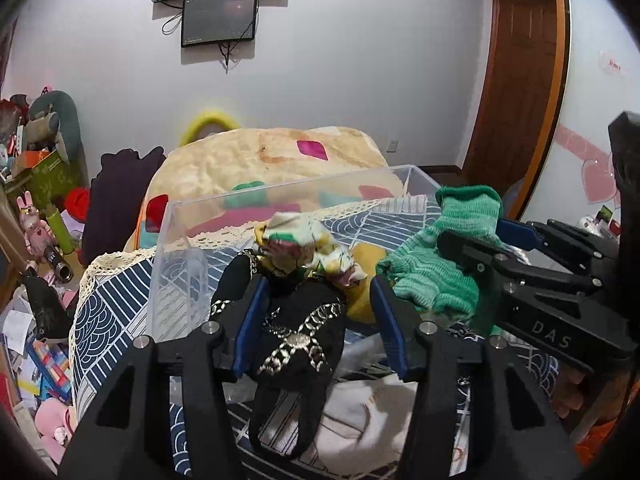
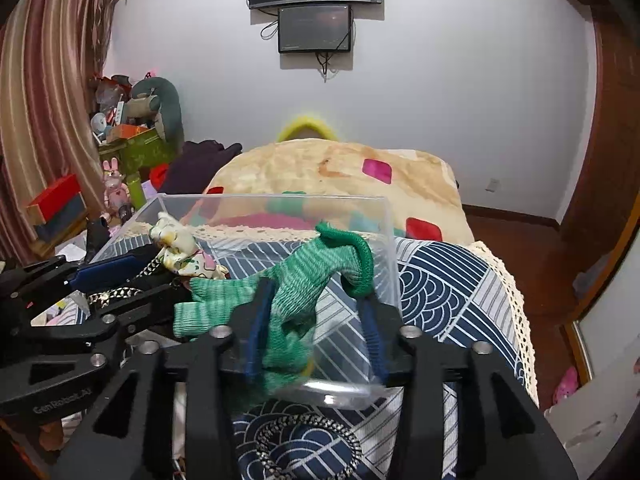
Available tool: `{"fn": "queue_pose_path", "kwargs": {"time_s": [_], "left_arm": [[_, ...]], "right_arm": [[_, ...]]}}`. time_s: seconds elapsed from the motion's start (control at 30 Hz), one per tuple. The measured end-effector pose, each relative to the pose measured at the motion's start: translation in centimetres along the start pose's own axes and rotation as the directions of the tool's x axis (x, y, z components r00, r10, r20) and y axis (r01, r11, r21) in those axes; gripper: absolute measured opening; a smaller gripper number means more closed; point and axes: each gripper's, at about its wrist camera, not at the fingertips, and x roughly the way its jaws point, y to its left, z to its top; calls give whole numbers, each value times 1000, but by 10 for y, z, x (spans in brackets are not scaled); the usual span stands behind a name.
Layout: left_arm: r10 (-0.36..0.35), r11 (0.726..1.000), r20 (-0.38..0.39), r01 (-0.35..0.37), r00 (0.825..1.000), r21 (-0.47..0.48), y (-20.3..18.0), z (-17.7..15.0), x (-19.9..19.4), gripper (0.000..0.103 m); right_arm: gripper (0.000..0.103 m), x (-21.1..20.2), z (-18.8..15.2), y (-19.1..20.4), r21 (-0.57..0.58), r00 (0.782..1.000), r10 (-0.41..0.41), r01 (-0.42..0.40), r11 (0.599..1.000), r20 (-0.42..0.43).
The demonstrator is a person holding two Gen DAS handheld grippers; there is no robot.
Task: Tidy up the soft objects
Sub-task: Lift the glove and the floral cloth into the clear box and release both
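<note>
Left tongs: the left gripper (image 1: 316,320) is wide open, with the black sock (image 1: 296,332) sitting between its blue pads; the pads do not seem to pinch it, so I think it holds nothing tight
Right tongs: the right gripper (image 2: 316,332) is open too; the green sock (image 2: 296,300) hangs over its left pad and flops down, not squeezed
Box: the clear box (image 1: 176,248) sits on the blue and white bed cover (image 2: 440,292), and both tongs are at its near edge
Other soft things: a flowery sock (image 1: 304,244) and something yellow (image 1: 364,276) lie just past the black sock, by or in the box; I cannot tell which
Worry one: the green sock is only draped, so it could slide off and land outside the box if the tongs tip
Worry two: the two tongs are close side by side and could bump
Worry three: the box is light and see-through, so a push on its wall could shove it along the bed
Worry four: the black sock could snag on a pad and get dragged back out
</note>
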Motion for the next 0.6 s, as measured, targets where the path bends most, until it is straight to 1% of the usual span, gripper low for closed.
{"fn": "queue_pose_path", "kwargs": {"time_s": [0.17, 0.3, 0.37, 0.6], "left_arm": [[-9, 1000, 23, 9, 1000, -30, 5, 0, -14, 57], [-13, 999, 48, 15, 999, -39, 8, 0, -27, 64], [-17, 999, 62, 20, 998, -42, 10, -1, -34, 64], [-16, 999, 105, 20, 994, -35, 7, -8, -56, 68]], "right_arm": [[45, -6, 0, -1, -9, 1000, 1, -1, 1000, 12], [52, -13, 2, 1, -16, 999, 0, 1, 1000, 32], [55, -16, 3, 0, -14, 999, 1, 0, 1000, 46], [55, -34, 6, 1, -27, 995, 7, -4, 1000, 101]]}}
